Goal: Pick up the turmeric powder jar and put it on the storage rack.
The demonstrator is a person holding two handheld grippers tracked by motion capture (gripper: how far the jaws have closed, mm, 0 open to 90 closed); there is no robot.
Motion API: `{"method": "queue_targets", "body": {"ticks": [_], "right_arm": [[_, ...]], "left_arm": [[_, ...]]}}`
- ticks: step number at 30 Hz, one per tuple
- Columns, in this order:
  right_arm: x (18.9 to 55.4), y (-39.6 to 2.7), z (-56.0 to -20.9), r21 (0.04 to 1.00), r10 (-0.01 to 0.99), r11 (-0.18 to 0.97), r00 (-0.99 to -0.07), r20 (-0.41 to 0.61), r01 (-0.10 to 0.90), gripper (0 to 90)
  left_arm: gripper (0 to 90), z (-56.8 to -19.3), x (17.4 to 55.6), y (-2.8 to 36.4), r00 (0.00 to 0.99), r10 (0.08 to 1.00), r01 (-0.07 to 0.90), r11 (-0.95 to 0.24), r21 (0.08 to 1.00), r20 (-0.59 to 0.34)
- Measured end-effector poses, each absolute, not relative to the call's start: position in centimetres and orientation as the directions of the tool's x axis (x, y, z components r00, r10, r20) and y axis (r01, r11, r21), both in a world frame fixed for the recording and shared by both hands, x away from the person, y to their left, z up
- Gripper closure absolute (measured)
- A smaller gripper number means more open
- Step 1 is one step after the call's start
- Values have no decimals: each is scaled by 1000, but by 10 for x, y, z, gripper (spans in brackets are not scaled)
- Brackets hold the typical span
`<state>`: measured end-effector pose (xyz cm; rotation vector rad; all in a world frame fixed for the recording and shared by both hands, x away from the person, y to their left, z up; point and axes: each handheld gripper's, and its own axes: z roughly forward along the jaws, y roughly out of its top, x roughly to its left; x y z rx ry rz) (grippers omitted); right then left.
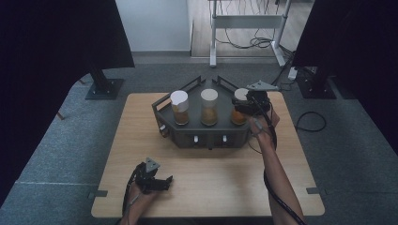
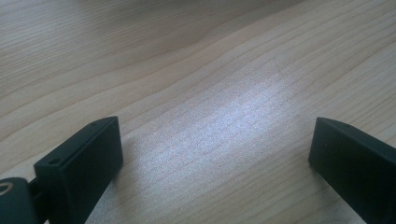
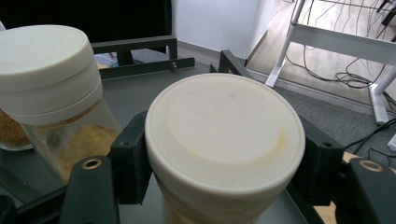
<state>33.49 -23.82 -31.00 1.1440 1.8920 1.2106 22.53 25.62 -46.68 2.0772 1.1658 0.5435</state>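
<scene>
On the table's far side: a dark angular rack (image 1: 206,133) holds three upright jars of yellow-brown powder in a row, each with a white lid.
Jar in hand: the rightmost jar (image 1: 239,111), standing in the rack at its right end, lid (image 3: 224,135) on.
Right gripper: right gripper (image 1: 251,104) reaches over the rack's right end; its fingers (image 3: 133,156) are clamped on opposite sides of that jar's lid, one on each flank, pressing the rim.
Jar relative to the fingers: directly between them, lid top just above the finger tips; nothing stands between pad and lid.
Long axis: the jar stands vertical, so a lift, judged from here, would have to go straight up to clear the rack wall.
Neighbour: the middle jar (image 3: 51,88) stands near the held one on its left, apart from it, which leaves little room for sideways drift.
Left gripper: left gripper (image 1: 157,180) rests low over the bare table (image 2: 196,93) near the front edge, fingers spread wide with nothing between them.
Nearer hand: the right, already on the jar; the left is well apart from the rack.
</scene>
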Motion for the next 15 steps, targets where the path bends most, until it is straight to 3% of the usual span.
{"method": "queue_targets", "body": {"ticks": [5,15], "right_arm": [[334,-238,-310,918,895,216,-444,-50,333,323],[336,-239,-315,915,888,231,-455,-60,332,180]], "left_arm": [[23,-467,225,256,511,859,573,-364,734,27],[24,-467,225,256,511,859,573,-364,734,27]]}}
